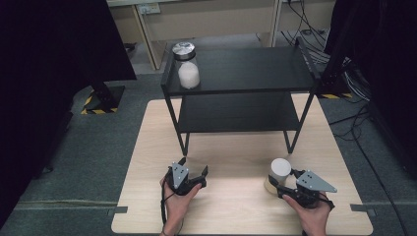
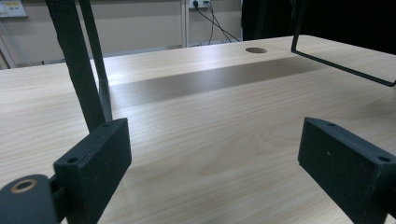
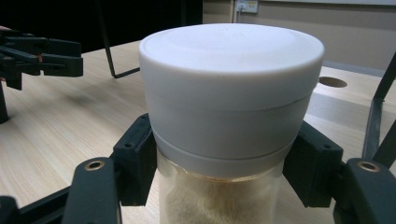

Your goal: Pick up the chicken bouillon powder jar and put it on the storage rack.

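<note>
A white-lidded jar (image 1: 279,175) of tan powder, black shelf rack (image 1: 239,69), pale wood table (image 1: 147,162).

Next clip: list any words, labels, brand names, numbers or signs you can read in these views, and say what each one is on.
No text can be read.
Yellow wall label: there is print, too small and blurred to read.
White-lidded jar in the right gripper: no label on lid or glass.
Silver-lidded jar on the black shelf: no visible label.
Yellow-and-black hazard stripes on the floor stand: a marking, no words.
</note>
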`<state>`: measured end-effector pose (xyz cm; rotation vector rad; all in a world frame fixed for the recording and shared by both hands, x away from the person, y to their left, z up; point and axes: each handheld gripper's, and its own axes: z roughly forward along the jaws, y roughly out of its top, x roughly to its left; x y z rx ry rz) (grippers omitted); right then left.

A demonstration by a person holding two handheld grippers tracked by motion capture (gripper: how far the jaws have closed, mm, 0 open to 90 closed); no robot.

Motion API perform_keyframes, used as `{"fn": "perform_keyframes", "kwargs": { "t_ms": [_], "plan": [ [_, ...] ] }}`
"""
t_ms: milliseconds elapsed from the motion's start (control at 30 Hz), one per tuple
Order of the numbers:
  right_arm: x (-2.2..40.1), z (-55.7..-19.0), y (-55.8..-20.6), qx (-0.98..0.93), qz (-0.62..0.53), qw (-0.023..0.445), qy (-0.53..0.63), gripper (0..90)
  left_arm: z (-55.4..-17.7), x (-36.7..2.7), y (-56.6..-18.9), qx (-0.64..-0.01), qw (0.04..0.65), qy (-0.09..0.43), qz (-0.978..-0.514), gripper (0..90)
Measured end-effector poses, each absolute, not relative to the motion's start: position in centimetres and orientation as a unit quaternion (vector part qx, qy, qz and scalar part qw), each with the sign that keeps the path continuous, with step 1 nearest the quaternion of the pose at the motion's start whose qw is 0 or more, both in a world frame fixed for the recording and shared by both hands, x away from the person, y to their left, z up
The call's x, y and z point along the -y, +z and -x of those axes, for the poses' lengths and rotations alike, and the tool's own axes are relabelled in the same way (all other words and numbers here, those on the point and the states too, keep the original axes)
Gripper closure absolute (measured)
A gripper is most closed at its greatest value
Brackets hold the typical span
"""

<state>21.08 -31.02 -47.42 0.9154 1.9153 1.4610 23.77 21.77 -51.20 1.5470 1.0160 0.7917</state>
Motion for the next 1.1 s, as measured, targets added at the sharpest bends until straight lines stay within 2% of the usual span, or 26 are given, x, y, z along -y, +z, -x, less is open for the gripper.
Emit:
{"fn": "perform_keyframes", "kwargs": {
  "t_ms": [600,1100],
  "plan": [
    [30.8,-20.5,-45.1,-0.681,-0.351,0.308,0.564,35.0,-23.8,-21.8,-51.2,-0.429,0.535,0.332,-0.648,9.0],
    [30.2,-21.1,-41.6,-0.656,-0.351,0.335,0.578,35.0,-23.7,-21.7,-51.2,-0.429,0.535,0.333,-0.647,9.1]
  ]
}}
